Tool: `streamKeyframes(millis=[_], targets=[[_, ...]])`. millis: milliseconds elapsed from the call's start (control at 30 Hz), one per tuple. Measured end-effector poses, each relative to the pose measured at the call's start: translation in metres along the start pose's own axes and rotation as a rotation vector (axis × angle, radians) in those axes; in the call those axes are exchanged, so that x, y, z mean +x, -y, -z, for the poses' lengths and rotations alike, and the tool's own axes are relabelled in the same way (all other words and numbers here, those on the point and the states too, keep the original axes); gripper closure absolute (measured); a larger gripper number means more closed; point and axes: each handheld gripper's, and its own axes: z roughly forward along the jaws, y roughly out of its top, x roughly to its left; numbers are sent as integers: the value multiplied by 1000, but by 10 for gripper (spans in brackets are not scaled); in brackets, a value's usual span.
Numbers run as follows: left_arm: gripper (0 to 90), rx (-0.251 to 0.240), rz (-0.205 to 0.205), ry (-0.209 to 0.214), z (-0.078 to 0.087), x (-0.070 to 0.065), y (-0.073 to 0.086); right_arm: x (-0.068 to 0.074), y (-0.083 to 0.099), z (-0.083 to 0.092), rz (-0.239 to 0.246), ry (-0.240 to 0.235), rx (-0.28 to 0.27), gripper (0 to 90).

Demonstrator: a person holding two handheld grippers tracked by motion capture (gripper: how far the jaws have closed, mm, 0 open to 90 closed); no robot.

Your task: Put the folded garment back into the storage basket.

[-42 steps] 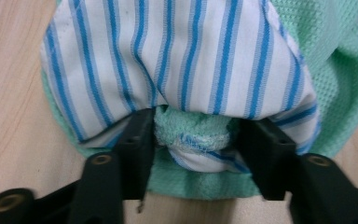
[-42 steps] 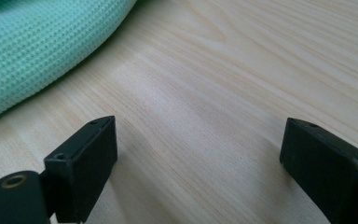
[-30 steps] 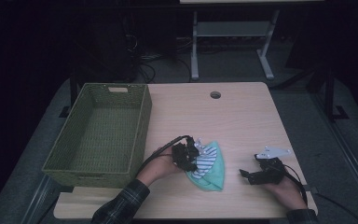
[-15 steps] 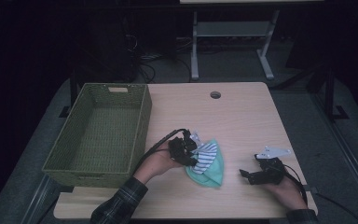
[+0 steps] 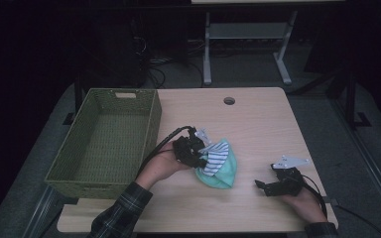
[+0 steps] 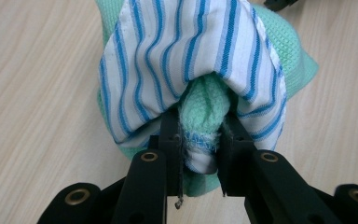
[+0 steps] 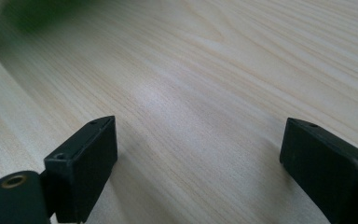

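Left gripper [image 6: 200,140]: its two black jaws are clamped on a bunched fold of cloth — green knit in the middle, a blue-stitched hem right at the pads.
Held bundle: a mint-green knitted cloth [image 5: 223,168] with a white cloth striped in blue [image 5: 214,156] draped over it; the two are gripped together as one wad.
Where the bundle is: just right of the basket and left of the table's middle, at the left gripper's [image 5: 198,154] tip; whether its underside touches the wood I cannot tell.
Left gripper view adds: the striped cloth [image 6: 186,60] arches over the green cloth [image 6: 205,105] like a hood, with the green knit showing again behind it at the upper right.
High view adds: the person's left hand [image 5: 161,166] in a plaid sleeve, a black cable looping from that gripper, and the bundle's rounded, pouch-like outline.
Right gripper [image 5: 264,187]: resting low near the table's front right corner, well apart from the bundle, a grey three-cornered plate on top.
Right gripper view adds: the jaws stand wide apart [image 7: 198,158] with bare pale wood between them — nothing held.
Count: two cloths, two grippers, one basket, one table.
Surroundings: an olive-green woven rectangular basket [image 5: 151,121] at the left edge of the light wooden table [image 5: 258,129], which has a round cable hole near its far edge.
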Motion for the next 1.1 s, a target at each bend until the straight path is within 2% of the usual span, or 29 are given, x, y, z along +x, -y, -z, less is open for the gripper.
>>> streamKeyframes(millis=[100,333,500,933,1100], targets=[[737,-8,-1,2,8,2,-1,0,0,0,1,0,0,107],[737,-19,3,-27,27,5,-2,0,0,0,2,0,4,87],[736,-32,18,-40,41,8,0,-1,-1,-2,-10,12,17,24],[736,-60,54,-88,82,20,11,0,-1,-2,-14,14,18,21],[736,-63,63,-100,92,23,14,0,-1,-2,-14,14,18,21]])
